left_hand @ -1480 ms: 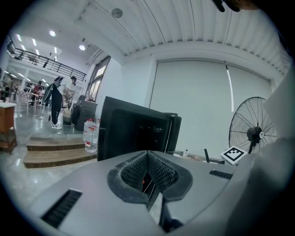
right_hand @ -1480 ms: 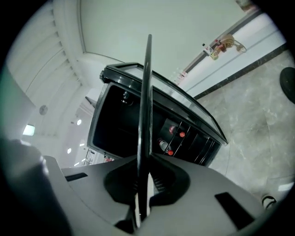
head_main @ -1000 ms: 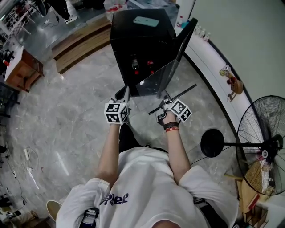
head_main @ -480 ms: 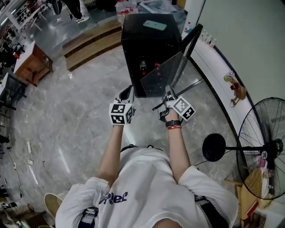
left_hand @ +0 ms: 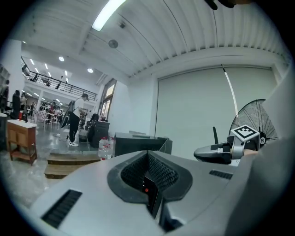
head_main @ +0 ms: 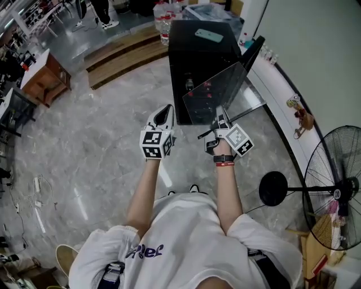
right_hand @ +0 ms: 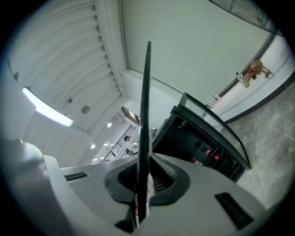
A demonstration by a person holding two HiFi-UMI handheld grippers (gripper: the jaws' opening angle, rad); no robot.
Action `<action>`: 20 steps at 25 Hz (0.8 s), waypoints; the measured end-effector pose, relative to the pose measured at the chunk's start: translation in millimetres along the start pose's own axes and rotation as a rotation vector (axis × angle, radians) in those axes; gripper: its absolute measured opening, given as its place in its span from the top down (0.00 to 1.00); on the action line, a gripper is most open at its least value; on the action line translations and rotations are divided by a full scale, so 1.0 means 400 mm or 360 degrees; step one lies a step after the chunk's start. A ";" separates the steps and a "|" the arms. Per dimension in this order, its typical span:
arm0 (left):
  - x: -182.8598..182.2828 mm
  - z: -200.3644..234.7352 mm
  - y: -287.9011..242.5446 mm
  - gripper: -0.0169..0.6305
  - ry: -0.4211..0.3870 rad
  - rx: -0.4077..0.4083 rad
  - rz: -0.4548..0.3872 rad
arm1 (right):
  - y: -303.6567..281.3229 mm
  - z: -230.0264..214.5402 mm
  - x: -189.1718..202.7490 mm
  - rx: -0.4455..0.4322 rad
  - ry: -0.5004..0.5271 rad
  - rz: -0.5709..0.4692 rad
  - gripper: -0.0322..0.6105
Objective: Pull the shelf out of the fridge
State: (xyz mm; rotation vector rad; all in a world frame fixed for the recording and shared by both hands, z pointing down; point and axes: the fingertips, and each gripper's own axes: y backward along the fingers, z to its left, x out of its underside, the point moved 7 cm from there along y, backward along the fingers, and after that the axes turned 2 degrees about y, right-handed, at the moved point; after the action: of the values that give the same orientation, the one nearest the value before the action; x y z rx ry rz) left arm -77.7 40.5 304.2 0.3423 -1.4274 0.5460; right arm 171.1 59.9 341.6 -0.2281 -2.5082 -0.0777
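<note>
A small black fridge (head_main: 197,56) stands on the floor ahead with its door (head_main: 252,52) swung open to the right. Bottles with red caps (head_main: 207,84) show inside. The shelf (head_main: 217,93), a glass pane with a dark rim, is tilted up in front of the fridge. My right gripper (head_main: 221,121) is shut on its near edge. In the right gripper view the shelf (right_hand: 144,115) runs edge-on as a thin dark bar from between the jaws, and the fridge (right_hand: 198,138) lies beyond. My left gripper (head_main: 163,114) hangs beside it, shut with nothing in it.
A phone (head_main: 209,35) lies on the fridge top. A standing fan (head_main: 333,186) is at the right, by a curved white ledge (head_main: 279,82). Wooden steps (head_main: 121,56) and water bottles (head_main: 165,14) are behind the fridge, and a wooden cabinet (head_main: 48,79) stands at the left.
Both grippers have risen, and the shelf has come up with the right one, farther out from the fridge opening. The left gripper stays shut beside it.
</note>
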 end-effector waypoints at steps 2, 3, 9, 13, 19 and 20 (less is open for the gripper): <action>-0.012 0.011 0.021 0.95 -0.0013 0.0008 -0.0016 | 0.006 0.025 0.010 -0.0020 -0.0001 -0.0028 0.91; -0.016 0.015 0.031 0.95 -0.0024 0.0015 -0.0020 | 0.010 0.037 0.014 -0.0030 -0.0003 -0.0043 0.91; -0.015 0.033 0.091 0.95 -0.0008 0.0044 -0.0033 | 0.047 0.089 0.043 -0.0079 -0.0058 -0.0113 0.91; -0.015 0.040 0.104 0.95 -0.0008 0.0053 -0.0035 | 0.060 0.105 0.049 -0.0113 -0.0102 -0.0142 0.91; -0.013 0.041 0.146 0.95 -0.0009 0.0088 -0.0037 | 0.096 0.134 0.072 -0.0147 -0.0150 -0.0175 0.91; -0.014 0.039 0.154 0.95 -0.0011 0.0097 -0.0040 | 0.105 0.138 0.077 -0.0146 -0.0154 -0.0179 0.91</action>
State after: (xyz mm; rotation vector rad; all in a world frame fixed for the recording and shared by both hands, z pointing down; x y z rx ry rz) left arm -124.7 82.6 294.7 0.4106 -1.4136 0.5691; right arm 122.6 111.6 315.1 -0.1302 -2.6154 -0.2328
